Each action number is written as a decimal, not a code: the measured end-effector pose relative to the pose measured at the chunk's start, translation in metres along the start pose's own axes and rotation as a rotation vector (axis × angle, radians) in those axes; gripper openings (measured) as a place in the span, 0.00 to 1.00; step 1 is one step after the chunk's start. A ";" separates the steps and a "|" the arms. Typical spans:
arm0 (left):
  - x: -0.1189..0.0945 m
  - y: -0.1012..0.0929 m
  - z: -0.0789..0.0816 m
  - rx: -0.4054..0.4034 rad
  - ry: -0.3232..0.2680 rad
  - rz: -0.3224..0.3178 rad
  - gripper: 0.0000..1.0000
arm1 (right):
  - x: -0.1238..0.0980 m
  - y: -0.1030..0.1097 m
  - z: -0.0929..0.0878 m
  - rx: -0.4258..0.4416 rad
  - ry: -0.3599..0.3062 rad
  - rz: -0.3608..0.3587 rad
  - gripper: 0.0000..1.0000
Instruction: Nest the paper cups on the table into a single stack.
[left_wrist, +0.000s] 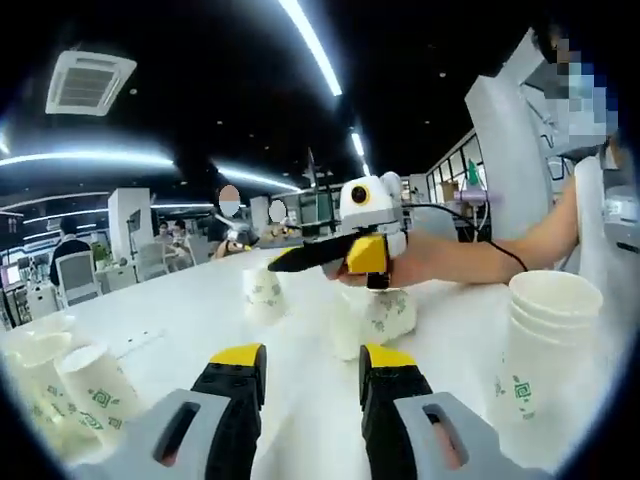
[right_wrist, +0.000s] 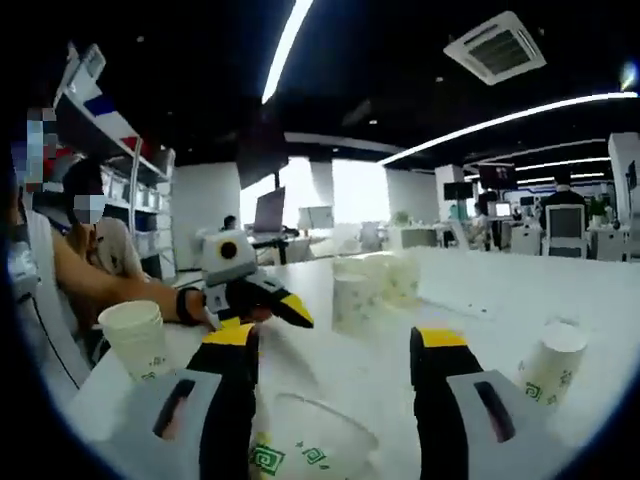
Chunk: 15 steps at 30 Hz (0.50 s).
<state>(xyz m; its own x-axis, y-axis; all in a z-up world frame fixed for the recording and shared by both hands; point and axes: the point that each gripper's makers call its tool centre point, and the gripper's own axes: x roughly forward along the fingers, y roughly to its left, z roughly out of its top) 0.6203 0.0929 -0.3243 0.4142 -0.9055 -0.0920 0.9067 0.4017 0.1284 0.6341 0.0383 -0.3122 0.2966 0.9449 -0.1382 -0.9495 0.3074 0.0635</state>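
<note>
- The left gripper view looks along the left claw (left_wrist: 311, 372), its jaws spread with bare white worktop (left_wrist: 180, 310) between them and nothing pinched.
- Across from it in that view, the right claw (left_wrist: 335, 257) hangs just above a small cluster of cups (left_wrist: 372, 320) at mid-worktop, held by a person's hand (left_wrist: 425, 262); from this side angle I cannot tell how its jaws stand.
- At the right of that view a stack of nested cups (left_wrist: 545, 335) stands upright, mouths up; a single cup (left_wrist: 262, 292) stands mouth down beyond the cluster, and a group of cups (left_wrist: 70, 385) leans at the lower left.
- The right gripper view shows the right claw's jaws spread wide, with a cup lying on its side (right_wrist: 315, 440) between them, its long axis along the worktop and its mouth towards the camera; contact is not clear.
- There the left claw (right_wrist: 285, 305) comes in from the left, yellow-and-black tips showing, beside an upright cup (right_wrist: 138, 335).
- Farther off stand a few upright cups (right_wrist: 365, 285); one tilted cup (right_wrist: 550, 365) sits at the right.
- The room is an open office with strip lights (right_wrist: 500, 120), ceiling vents and distant desks.
</note>
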 end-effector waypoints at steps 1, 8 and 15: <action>0.000 0.000 0.000 -0.001 -0.001 0.001 0.39 | 0.001 0.003 -0.003 -0.004 0.020 0.022 0.86; 0.002 -0.006 0.002 0.006 -0.007 -0.018 0.39 | -0.016 0.017 -0.023 -0.197 0.165 0.160 0.81; 0.001 -0.004 0.007 -0.001 -0.029 -0.015 0.38 | -0.043 0.031 -0.045 -0.224 0.238 0.316 0.81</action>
<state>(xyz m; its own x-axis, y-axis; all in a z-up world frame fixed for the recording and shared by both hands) 0.6167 0.0897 -0.3178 0.3979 -0.9151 -0.0651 0.9129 0.3880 0.1266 0.5874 0.0025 -0.3493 -0.0182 0.9284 -0.3711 -0.9962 -0.0486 -0.0726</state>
